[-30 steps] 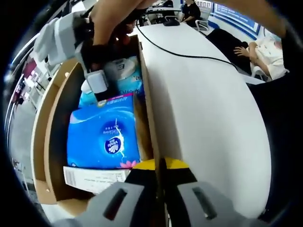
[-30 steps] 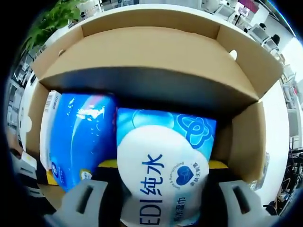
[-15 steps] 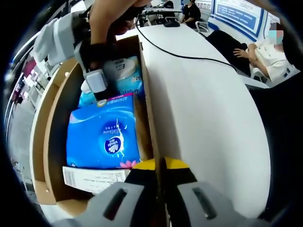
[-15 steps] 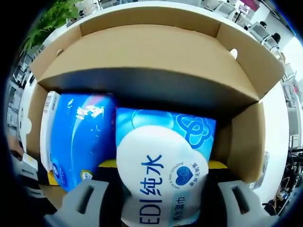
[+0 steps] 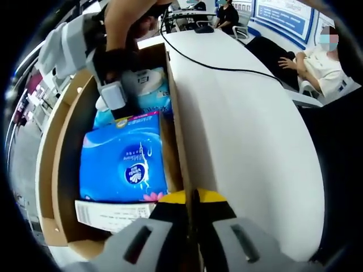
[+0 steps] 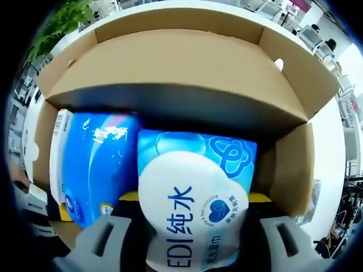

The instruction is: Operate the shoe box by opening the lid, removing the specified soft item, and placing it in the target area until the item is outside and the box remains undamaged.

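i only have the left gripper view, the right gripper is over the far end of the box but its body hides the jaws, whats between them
Observer: The wipes pack sits between the right gripper's jaws, with a yellow pad at each side. I cannot tell if they squeeze it yet.
Operator: anything lying on top of it
Observer: No. Its white printed face is bare, and the blue pack lies close beside it, not over it.
Operator: is the lid in the way
Observer: No. The lid is open, folded back beyond the packs.
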